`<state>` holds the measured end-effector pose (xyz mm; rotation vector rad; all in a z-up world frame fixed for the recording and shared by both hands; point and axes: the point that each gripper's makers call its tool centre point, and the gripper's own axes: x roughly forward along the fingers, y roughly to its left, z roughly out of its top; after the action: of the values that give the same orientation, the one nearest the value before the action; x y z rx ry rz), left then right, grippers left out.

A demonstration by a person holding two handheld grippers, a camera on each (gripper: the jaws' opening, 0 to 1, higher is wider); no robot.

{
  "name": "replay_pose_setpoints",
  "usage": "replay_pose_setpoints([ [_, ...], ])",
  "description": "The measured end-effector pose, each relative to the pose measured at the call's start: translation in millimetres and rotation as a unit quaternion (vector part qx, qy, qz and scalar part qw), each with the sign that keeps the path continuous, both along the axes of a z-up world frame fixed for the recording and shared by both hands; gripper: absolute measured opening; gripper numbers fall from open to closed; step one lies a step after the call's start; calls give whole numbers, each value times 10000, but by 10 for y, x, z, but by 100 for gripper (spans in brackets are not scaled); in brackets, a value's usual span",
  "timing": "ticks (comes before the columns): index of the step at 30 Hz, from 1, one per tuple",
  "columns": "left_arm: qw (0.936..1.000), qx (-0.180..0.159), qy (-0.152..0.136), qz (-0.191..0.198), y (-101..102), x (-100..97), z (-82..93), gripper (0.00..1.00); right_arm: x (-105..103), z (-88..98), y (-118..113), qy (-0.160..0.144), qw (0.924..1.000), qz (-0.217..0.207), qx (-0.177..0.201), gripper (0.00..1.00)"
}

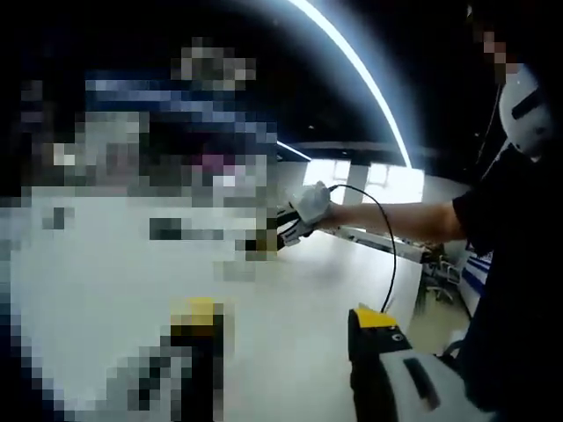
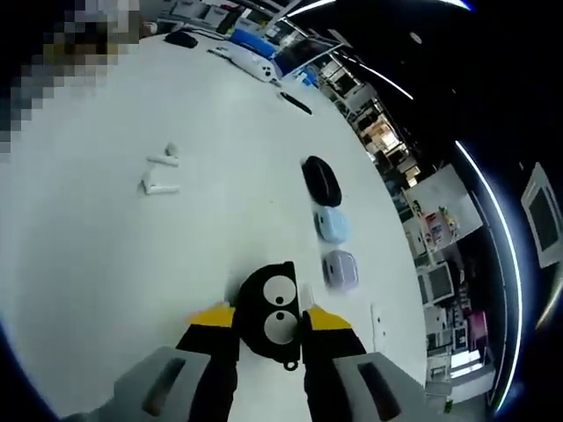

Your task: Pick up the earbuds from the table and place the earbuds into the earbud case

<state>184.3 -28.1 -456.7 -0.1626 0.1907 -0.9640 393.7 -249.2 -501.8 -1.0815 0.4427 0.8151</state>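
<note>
Two white earbuds [image 2: 161, 161] [image 2: 159, 186] lie side by side on the white table [image 2: 106, 264], far ahead and to the left of my right gripper [image 2: 273, 321]. Its yellow-tipped jaws press on both sides of a black earbud case [image 2: 277, 303] with cartoon eyes. In the left gripper view my left gripper [image 1: 286, 332] stands open above the table [image 1: 290, 299] with nothing between its jaws. Beyond it a gloved hand [image 1: 310, 207] holds the right gripper [image 1: 268, 239] out over the table.
A black oval case [image 2: 321, 180], a light blue case [image 2: 332, 226] and a lavender case [image 2: 340, 268] lie in a row to the right of the gripper. Desks and clutter stand past the table's far edge. A person in dark clothes [image 1: 510, 264] stands at the right.
</note>
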Motion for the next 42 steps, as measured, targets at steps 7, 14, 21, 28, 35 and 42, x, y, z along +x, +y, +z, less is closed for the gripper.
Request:
replay_pose_setpoints([
  [7, 9999, -77, -21, -105, -126, 11, 45, 58, -185, 76, 16, -364, 9993, 96, -46, 26],
  [14, 9994, -221, 9, -261, -255, 70, 93, 58, -533, 281, 236, -800, 9956, 481, -28, 26],
  [21, 9986, -307, -23, -438, -421, 153, 158, 58, -891, 487, 490, -1162, 9895, 855, 76, 26],
  [28, 9977, -394, 33, -543, -573, 248, 203, 58, -1266, 587, 715, -1483, 9815, 1196, 203, 26],
  [35, 9959, -639, 209, -598, -708, 330, 219, 58, -1585, 605, 889, -1735, 9727, 1495, 375, 26],
  [42, 9927, -900, 398, -705, -791, 342, 198, 58, -1861, 573, 1037, -1991, 9615, 1838, 446, 26],
])
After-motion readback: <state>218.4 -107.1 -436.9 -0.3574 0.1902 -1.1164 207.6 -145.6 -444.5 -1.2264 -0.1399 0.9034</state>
